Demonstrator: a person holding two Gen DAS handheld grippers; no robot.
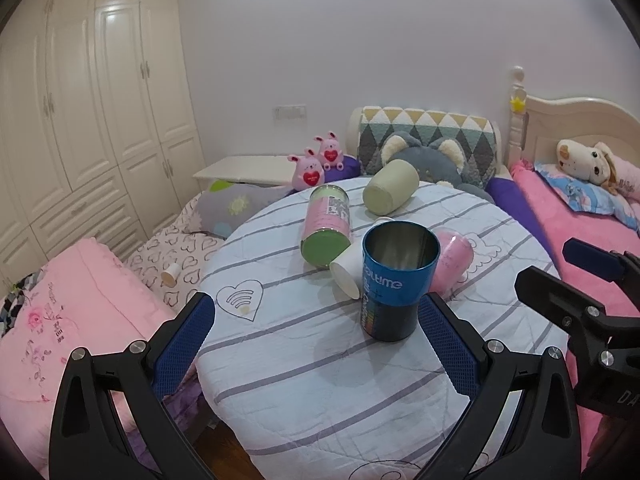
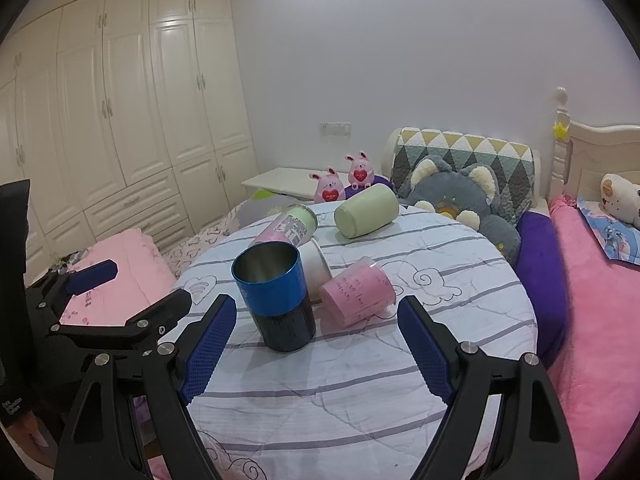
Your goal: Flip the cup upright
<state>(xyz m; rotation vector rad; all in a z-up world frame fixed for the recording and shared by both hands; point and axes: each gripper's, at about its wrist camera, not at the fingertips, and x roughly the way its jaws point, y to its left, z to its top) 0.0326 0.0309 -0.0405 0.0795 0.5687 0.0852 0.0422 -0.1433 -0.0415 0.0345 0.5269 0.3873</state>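
A blue and black metal cup (image 1: 394,280) stands upright, mouth up, on the round striped table (image 1: 320,360); it also shows in the right wrist view (image 2: 276,292). Around it lie a pink cup (image 2: 356,294), a white paper cup (image 1: 347,274), a pink and green can (image 1: 327,224) and a pale green cup (image 1: 390,192), all on their sides. My left gripper (image 1: 316,348) is open and empty, just short of the blue cup. My right gripper (image 2: 312,354) is open and empty, near the blue and pink cups. Each gripper shows at the edge of the other's view.
The table's cloth (image 2: 360,380) hangs over its edge. Beds with pink quilts (image 1: 72,320) flank it. A grey plush toy (image 2: 460,200) and two pink bunnies (image 1: 318,162) sit behind. White wardrobes (image 2: 120,120) line the left wall.
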